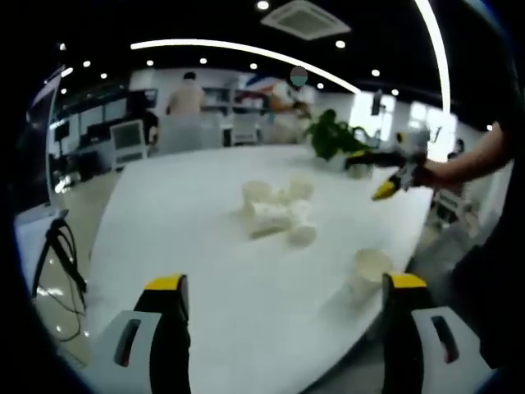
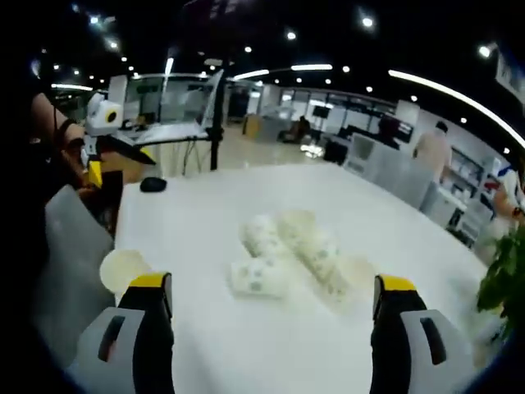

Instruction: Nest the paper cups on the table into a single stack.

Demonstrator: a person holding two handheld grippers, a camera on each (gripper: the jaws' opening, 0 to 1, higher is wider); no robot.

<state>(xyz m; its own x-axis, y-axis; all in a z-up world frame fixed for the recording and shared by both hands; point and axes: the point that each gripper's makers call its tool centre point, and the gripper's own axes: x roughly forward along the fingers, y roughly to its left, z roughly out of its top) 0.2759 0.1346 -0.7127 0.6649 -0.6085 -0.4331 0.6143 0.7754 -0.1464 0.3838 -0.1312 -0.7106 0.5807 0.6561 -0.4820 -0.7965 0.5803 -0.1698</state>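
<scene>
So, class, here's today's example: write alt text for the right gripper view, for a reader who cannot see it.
Several paper cups lie tipped over in a loose cluster on a white table, with one more cup apart near the left edge. The right gripper stands open and empty in the foreground, its yellow-tipped jaws wide apart. An office stretches behind.

A cluster of paper cups (image 1: 277, 210) lies on its sides mid-bench (image 1: 205, 271), with one single cup (image 1: 367, 275) apart near the bench edge. Behind the cluster, a potted plant (image 1: 332, 135) stands at the far edge. In the right gripper view the cluster (image 2: 291, 250) lies ahead, the single cup (image 2: 123, 271) to its left.
</scene>
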